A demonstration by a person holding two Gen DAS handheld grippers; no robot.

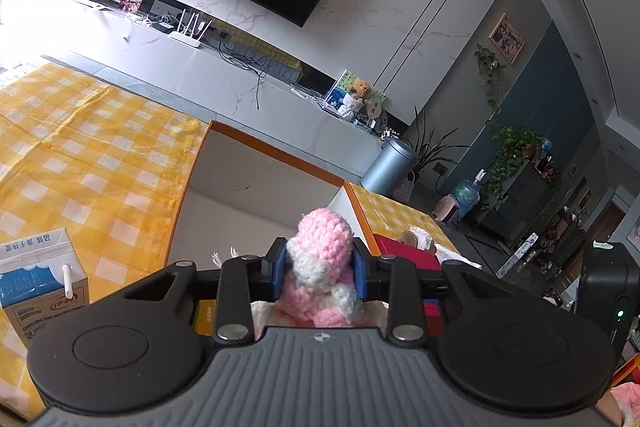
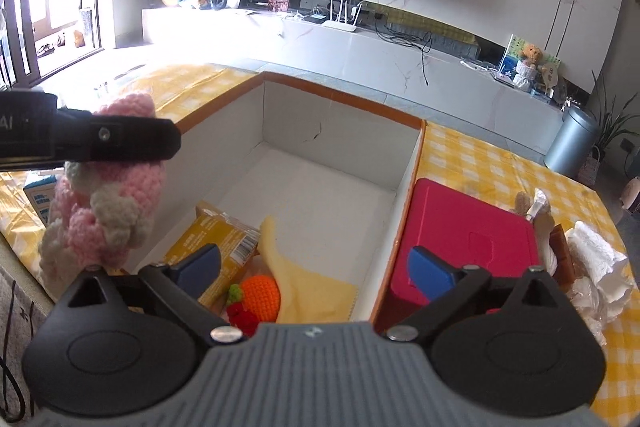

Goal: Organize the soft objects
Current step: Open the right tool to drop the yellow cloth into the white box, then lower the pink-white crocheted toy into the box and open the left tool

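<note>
- Pink and white crochet toy.
- Yellow-and-white checked cloth over the surface.
- White box, orange-edged.
- Orange crochet fruit, pale yellow cloth inside.
- Red case.
- Blue pads on the claw.

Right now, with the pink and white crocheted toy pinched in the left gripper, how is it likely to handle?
Probably soft: the crocheted toy bulges around the left gripper pads. Likely floppy, since in the right wrist view its lower part hangs down unsupported. Its chunky yarn suggests it is light and unlikely to slip.
</note>
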